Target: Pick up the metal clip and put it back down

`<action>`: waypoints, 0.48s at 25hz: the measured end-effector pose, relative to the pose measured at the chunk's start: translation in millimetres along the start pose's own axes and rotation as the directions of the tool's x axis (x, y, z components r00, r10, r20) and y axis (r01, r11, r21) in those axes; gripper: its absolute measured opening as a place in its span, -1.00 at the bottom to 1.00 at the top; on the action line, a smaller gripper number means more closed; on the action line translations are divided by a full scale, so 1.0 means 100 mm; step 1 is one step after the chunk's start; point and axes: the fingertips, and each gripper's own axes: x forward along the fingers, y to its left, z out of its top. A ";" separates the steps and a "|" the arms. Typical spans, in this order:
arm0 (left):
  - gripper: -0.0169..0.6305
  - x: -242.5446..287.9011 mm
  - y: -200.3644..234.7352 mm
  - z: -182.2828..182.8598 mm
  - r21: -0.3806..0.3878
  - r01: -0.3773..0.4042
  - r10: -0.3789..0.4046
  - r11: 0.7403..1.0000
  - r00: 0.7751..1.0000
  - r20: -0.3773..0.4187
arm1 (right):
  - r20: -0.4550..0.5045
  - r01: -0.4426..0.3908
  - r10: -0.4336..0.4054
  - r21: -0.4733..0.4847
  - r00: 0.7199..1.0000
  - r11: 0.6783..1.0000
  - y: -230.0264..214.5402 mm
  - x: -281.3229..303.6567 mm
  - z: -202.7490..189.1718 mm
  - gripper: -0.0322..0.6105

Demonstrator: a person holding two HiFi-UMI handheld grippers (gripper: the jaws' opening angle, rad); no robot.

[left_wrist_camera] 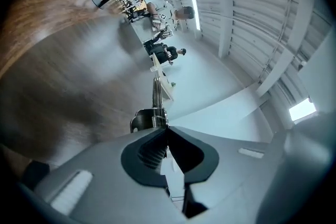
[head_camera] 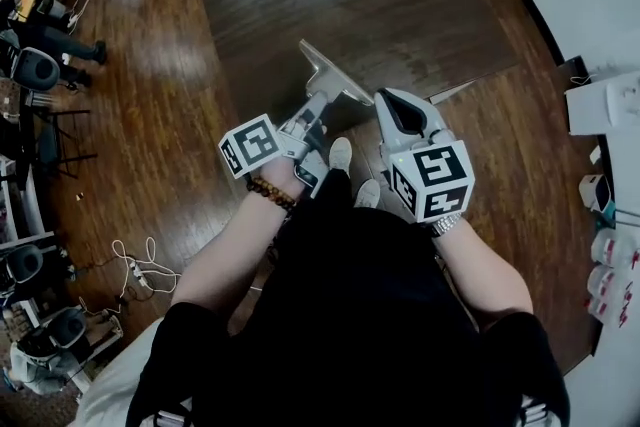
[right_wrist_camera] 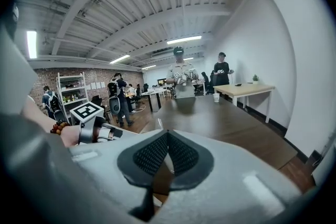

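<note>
Grey jaws of the right gripper were pressed together with nothing between them. The left gripper was clamped on the metal clip, which stuck out past its tips. A dark wooden table lay beyond.

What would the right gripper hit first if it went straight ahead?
Nothing close: the right gripper points out over the dark wooden surface; the way looks free up to a distant standing person, depth uncertain.
</note>
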 end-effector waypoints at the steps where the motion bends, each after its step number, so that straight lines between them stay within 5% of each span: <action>1: -0.87 0.02 0.04 0.00 -0.007 -0.001 0.001 1.000 1.000 -0.002 | 0.000 0.010 -0.010 -0.003 1.000 1.000 -0.01 -0.02 -0.01 -0.92; 12: -0.87 1.22 0.74 0.53 -0.135 -0.111 0.099 0.985 0.991 -0.087 | -0.085 0.104 -0.099 0.051 0.991 0.993 -0.92 0.67 0.19 -0.92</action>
